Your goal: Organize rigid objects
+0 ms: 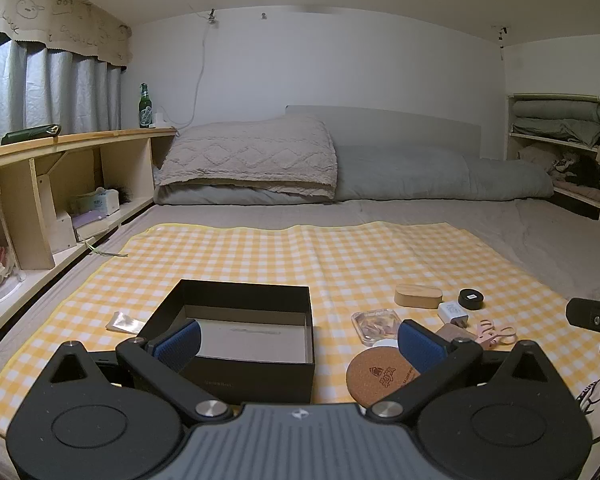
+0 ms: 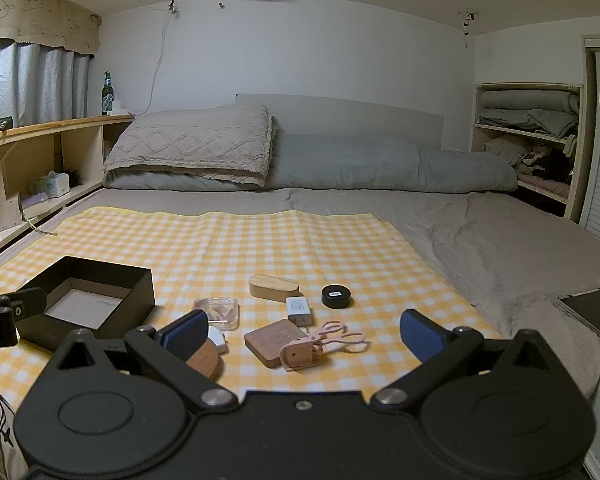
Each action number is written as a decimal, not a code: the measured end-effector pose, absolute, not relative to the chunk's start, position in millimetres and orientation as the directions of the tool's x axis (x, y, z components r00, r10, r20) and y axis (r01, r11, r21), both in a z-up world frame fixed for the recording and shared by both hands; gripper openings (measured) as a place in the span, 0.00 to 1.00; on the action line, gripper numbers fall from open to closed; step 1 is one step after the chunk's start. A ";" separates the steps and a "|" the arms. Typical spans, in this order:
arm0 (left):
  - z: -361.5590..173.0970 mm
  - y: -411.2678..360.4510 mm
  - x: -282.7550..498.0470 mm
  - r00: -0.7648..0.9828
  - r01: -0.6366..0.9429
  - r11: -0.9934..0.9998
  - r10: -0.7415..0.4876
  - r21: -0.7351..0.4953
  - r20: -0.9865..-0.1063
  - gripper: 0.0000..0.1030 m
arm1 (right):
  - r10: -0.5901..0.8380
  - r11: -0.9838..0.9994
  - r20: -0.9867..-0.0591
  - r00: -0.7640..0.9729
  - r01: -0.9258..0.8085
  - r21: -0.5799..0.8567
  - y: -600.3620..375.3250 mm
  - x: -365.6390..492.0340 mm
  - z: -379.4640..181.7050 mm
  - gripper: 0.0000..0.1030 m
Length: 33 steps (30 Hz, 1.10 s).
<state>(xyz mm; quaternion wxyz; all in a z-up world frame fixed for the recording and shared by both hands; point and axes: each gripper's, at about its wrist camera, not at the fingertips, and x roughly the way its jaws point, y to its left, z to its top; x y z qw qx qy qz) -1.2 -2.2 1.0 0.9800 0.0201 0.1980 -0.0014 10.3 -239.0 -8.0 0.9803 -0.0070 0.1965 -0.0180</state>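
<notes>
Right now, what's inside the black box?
The black box looks empty: only its pale floor with a faint mark shows. The near wall hides the front strip of the floor.

On the yellow checked cloth [image 2: 260, 240] stood one open black cardboard box [image 2: 100, 280], two wooden blocks [image 2: 274, 288] [image 2: 274, 342], one round cork coaster [image 2: 204, 360], one black round tin [image 2: 336, 296], one white charger plug [image 2: 299, 310].

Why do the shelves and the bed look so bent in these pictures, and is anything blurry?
Both views use a fisheye lens. In the left wrist view the wooden shelf bows and the corners go black. The right wrist view bends the checked cloth likewise. Lighting is dim, soft and even, without glare. The small things, such as the pink scissors, stay fairly sharp.
</notes>
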 end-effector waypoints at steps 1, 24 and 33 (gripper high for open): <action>0.7 -1.9 -1.1 0.922 0.011 0.999 0.005 0.039 -0.388 1.00 | -0.039 0.999 -0.385 0.922 0.033 -0.021 -240.8 11.5 -8.1 1.00; 0.7 -2.1 -1.3 0.922 0.011 0.999 0.004 0.038 -0.388 1.00 | -0.041 0.999 -0.387 0.921 0.035 -0.023 -243.3 11.2 -8.0 1.00; 0.6 -3.1 -2.5 0.922 0.011 0.999 0.004 0.037 -0.386 1.00 | -0.045 0.999 -0.388 0.921 0.037 -0.029 -243.6 8.3 -5.4 1.00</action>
